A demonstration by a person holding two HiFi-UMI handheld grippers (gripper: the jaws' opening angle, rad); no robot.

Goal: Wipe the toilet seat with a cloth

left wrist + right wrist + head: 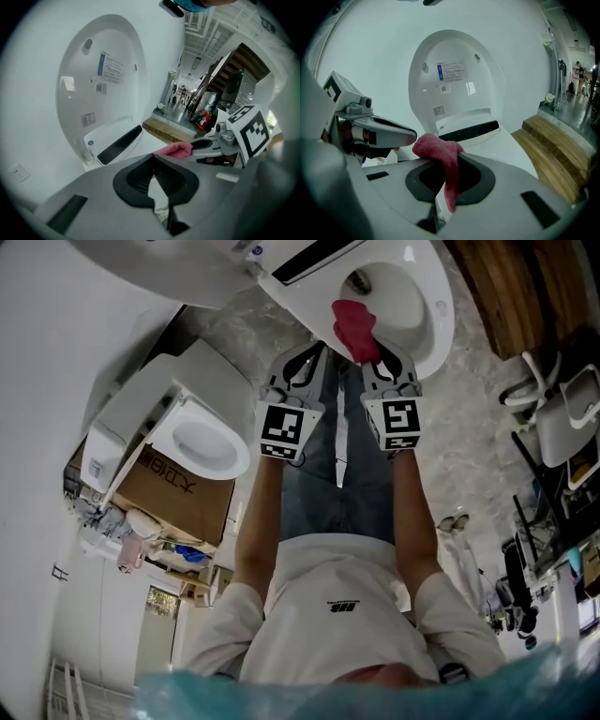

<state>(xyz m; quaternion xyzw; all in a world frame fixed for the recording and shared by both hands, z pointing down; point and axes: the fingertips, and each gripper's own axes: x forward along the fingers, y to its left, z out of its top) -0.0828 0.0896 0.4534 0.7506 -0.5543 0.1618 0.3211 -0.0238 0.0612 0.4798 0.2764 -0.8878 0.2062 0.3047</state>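
Observation:
The white toilet seat (433, 313) lies at the top of the head view, its lid (454, 79) standing upright behind it. A red cloth (354, 328) hangs over the seat's near edge, pinched in my right gripper (380, 360). In the right gripper view the cloth (440, 152) drapes out of the shut jaws of the right gripper (445, 174). My left gripper (298, 367) hovers just left of it, jaws closed on nothing. In the left gripper view, the left gripper (154, 163) points at the lid (98, 79), with the cloth (176, 149) and the right gripper (220, 143) to its right.
A second white toilet (202, 437) stands to the left on a cardboard box (173, 488). A wooden platform (511, 287) lies right of the toilet, also a wooden platform (553, 150) in the right gripper view. White chairs (562, 409) stand further right on the marble floor.

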